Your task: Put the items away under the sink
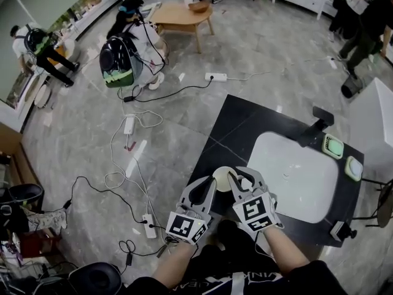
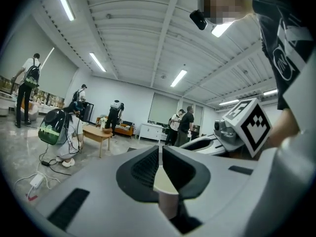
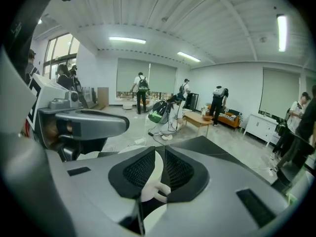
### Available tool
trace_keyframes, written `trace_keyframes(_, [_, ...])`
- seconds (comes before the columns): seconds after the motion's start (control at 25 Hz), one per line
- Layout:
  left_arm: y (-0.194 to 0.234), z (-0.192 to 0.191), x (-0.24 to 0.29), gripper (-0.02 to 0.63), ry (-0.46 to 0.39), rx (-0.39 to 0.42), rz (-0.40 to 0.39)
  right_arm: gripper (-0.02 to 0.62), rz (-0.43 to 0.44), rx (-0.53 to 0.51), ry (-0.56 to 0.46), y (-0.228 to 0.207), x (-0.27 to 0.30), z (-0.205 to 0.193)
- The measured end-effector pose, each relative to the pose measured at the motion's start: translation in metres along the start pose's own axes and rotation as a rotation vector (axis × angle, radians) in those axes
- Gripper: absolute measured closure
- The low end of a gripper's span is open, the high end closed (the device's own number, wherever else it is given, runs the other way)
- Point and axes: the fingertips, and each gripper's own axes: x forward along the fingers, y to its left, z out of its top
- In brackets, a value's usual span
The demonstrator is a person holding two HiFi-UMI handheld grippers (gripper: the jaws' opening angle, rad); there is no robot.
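Note:
Both grippers hover side by side over the near left corner of the black counter [image 1: 245,125]. My left gripper [image 1: 212,180] is shut on the rim of a cream paper cup [image 1: 223,178]. In the left gripper view the cup [image 2: 166,190] hangs below the closed jaws [image 2: 160,154], its wall pinched between the pads. My right gripper [image 1: 237,178] is shut on a small white object [image 3: 152,187] with a rounded lug sticking out. What the object is I cannot tell. The left gripper [image 3: 84,123] shows close at the left of the right gripper view [image 3: 159,158].
A white sink basin [image 1: 295,174] is set in the counter, with a black faucet [image 1: 317,125] behind it and two pale green items [image 1: 333,146] on the far edge. Cables and power strips [image 1: 149,225] lie on the floor at left. Several people and a wooden table [image 1: 181,15] stand farther off.

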Motion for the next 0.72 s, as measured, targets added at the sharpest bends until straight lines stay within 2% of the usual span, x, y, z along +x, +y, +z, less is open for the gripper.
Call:
trace_keyframes(0.4, [0.019,-0.004,-0.005,0.594,0.020,0.005,0.071,0.518,0.170,-0.028,0.229,0.003,0.035,-0.026])
trace_keyframes(0.72, [0.024,0.002,-0.010,0.594,0.018,0.002,0.104,0.520,0.210,-0.042,0.332,0.009,0.043,-0.039])
